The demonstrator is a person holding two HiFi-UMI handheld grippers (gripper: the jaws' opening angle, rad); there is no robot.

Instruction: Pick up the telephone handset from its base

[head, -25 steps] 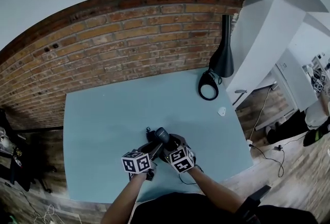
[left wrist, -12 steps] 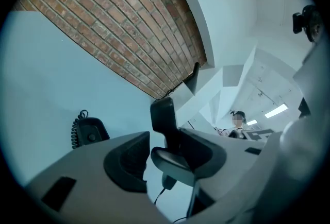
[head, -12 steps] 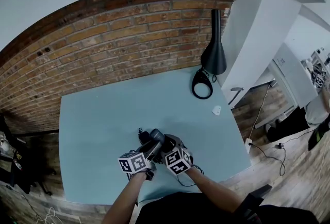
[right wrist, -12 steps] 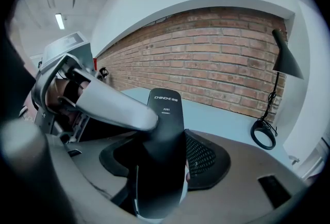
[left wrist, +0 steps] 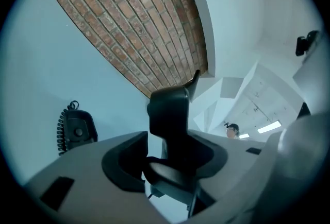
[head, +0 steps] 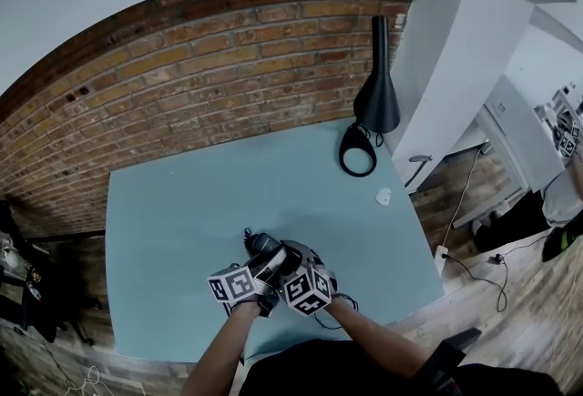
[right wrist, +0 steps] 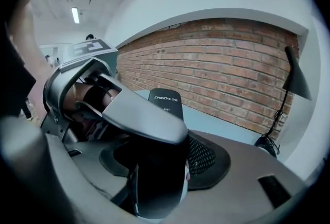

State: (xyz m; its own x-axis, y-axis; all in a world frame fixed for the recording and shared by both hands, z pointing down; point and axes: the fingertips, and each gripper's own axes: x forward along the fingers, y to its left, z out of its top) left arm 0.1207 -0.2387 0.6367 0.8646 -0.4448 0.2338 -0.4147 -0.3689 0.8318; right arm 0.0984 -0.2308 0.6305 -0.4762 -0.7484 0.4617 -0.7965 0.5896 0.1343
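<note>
Right claw clamps the handset; left claw has just been opening, wide around it. Handset's long axis points toward the brick wall.

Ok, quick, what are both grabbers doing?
Left gripper: open, fingers just opening, handset between them.
Right gripper: closed, holding the handset.
</note>
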